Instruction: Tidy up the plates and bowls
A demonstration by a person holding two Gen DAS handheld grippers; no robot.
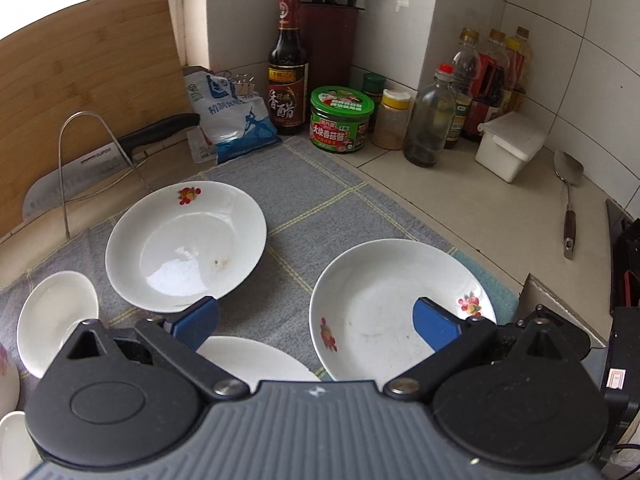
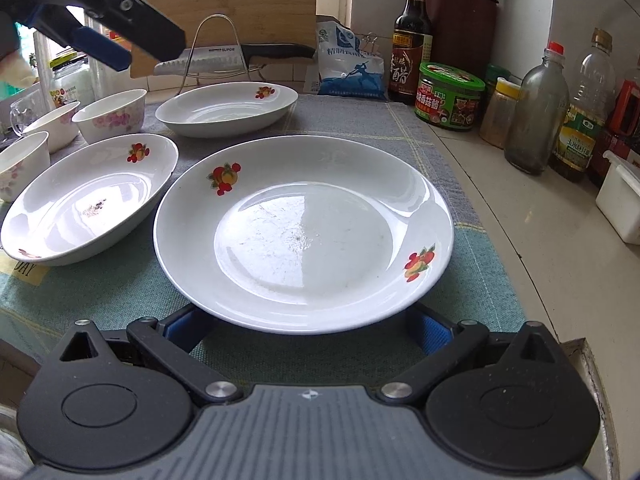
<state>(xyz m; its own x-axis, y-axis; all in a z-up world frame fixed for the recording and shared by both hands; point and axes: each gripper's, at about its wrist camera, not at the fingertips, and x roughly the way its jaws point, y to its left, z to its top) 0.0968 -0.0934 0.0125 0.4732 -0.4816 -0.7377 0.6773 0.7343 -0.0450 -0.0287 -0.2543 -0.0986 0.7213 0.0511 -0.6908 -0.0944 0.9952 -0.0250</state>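
Three white fruit-print plates lie on a grey-green cloth. In the right wrist view the nearest plate (image 2: 304, 232) sits right before my open right gripper (image 2: 308, 330), its near rim between the blue fingers, untouched. A deeper plate (image 2: 88, 200) lies to its left and another (image 2: 226, 108) behind. Several small floral bowls (image 2: 112, 114) stand at far left. My left gripper (image 2: 108, 50) hovers open above them. In the left wrist view the left gripper (image 1: 316, 322) is open above the cloth, between the far plate (image 1: 186, 246) and the right plate (image 1: 400, 312).
A cutting board (image 1: 80, 92), a knife on a wire rack (image 1: 80, 168), a salt bag (image 1: 232, 120), sauce bottles (image 1: 288, 68), a green jar (image 1: 342, 120), a white box (image 1: 508, 148) and a spatula (image 1: 568, 200) line the counter's back and right.
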